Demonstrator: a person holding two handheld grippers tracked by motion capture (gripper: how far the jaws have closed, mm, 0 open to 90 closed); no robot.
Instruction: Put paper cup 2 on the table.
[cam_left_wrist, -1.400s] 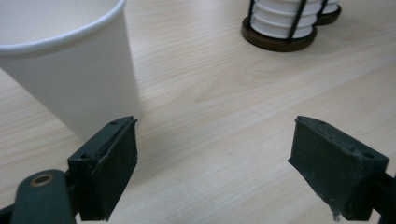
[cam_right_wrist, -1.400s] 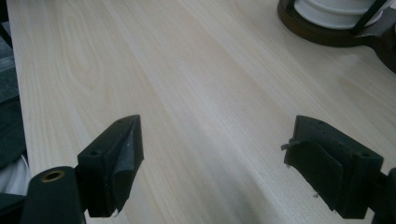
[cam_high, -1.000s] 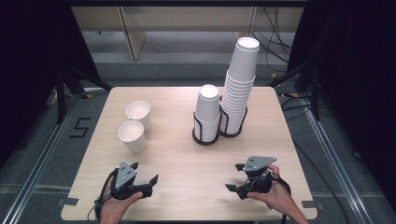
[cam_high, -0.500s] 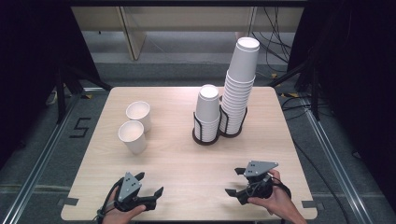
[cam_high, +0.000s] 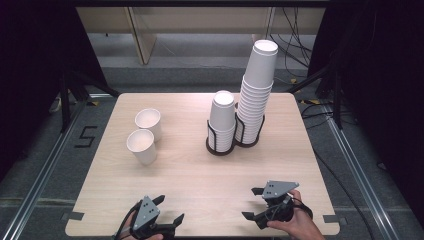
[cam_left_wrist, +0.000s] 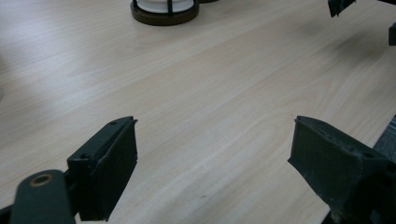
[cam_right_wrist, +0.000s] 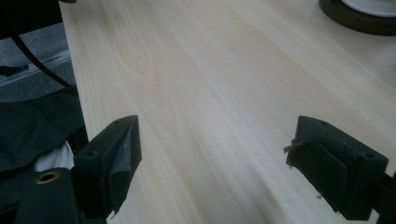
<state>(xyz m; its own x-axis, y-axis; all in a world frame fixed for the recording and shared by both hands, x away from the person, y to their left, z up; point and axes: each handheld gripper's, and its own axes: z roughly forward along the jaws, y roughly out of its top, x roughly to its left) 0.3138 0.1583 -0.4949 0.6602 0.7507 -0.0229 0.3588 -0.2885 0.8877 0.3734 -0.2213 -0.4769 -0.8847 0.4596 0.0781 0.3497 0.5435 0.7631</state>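
Observation:
Two loose white paper cups stand upright at the table's left, one behind the other. In the middle, a short cup stack and a tall cup stack sit in dark wire holders. My left gripper lies at the near edge, left of centre, open and with nothing in it; in its own view the left gripper has bare wood between its jaws. My right gripper rests at the near right, open too. In its own view the right gripper likewise has only tabletop between its jaws.
The wooden table has bare wood between the cups and the grippers. A holder's round base shows far ahead of the left gripper. Dark floor, rails and cables surround the table; the table's edge runs close to the right gripper.
My left gripper has slid back toward the table's near edge and a little right. The right gripper has shifted slightly toward the near edge. The cups have not moved.

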